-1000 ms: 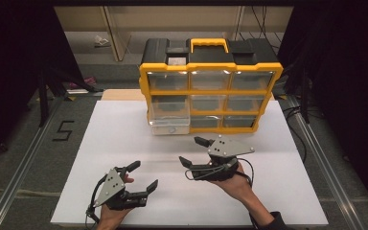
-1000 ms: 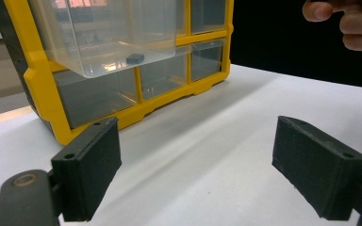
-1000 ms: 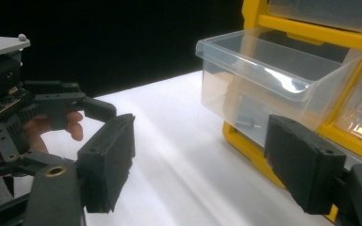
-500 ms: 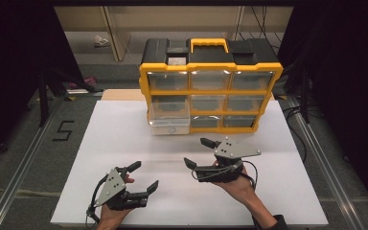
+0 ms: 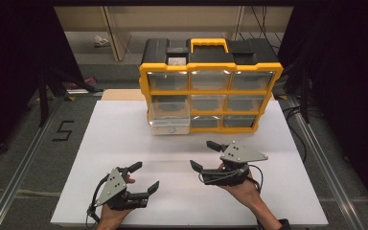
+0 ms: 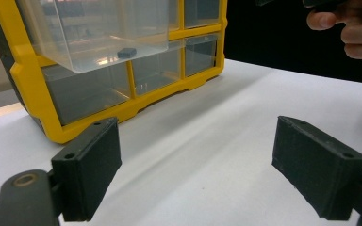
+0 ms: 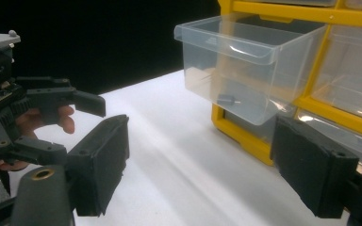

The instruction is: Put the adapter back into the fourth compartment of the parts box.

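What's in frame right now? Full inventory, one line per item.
organizer case: one, yellow frame, black top with yellow handle, far middle of the table
drawers: nine, clear, three rows of three
pulled-out drawer: one, clear, middle row, left column
small dark part: one, dark, on the floor of the pulled-out drawer
table: one, white top
floor marking "5": one, black, left of the table
left gripper: one, black, near left, jaws apart and empty
right gripper: one, black with grey plate, near right, jaws apart and empty

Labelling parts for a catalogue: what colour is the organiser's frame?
Yellow, with a black top; the organiser's frame shows best in the high view.
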Motion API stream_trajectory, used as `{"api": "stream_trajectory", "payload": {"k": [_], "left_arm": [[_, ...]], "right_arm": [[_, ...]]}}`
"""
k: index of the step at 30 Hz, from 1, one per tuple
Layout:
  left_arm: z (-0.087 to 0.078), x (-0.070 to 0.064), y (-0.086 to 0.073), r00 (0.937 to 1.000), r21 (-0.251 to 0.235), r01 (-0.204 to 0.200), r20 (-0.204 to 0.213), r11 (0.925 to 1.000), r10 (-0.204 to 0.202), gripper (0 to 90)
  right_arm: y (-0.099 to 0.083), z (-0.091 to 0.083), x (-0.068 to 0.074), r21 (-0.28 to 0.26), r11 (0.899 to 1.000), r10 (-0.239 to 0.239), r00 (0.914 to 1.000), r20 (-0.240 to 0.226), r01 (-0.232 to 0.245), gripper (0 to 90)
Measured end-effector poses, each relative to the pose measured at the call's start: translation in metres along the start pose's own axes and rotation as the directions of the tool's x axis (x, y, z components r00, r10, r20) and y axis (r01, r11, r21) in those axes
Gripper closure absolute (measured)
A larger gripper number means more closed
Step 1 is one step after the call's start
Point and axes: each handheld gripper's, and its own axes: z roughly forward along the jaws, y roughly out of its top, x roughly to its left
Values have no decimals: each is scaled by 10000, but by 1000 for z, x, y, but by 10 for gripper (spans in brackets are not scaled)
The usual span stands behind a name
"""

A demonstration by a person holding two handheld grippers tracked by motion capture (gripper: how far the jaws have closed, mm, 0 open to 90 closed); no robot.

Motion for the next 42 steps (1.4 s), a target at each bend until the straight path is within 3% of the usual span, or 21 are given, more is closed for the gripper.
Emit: {"api": "stream_trajectory", "payload": {"k": [24,42], "left_arm": [[0,0,0,10000,-27,17,28,10000,-17,155],[1,0,-1,10000,47,-4,79,10000,4,155]], "right_arm": [[-20,-13,-1,-50,9988,496,9986,-169,-497,194],[-37,-25,-2,-151,9975,693,9976,19,-692,202]]}}
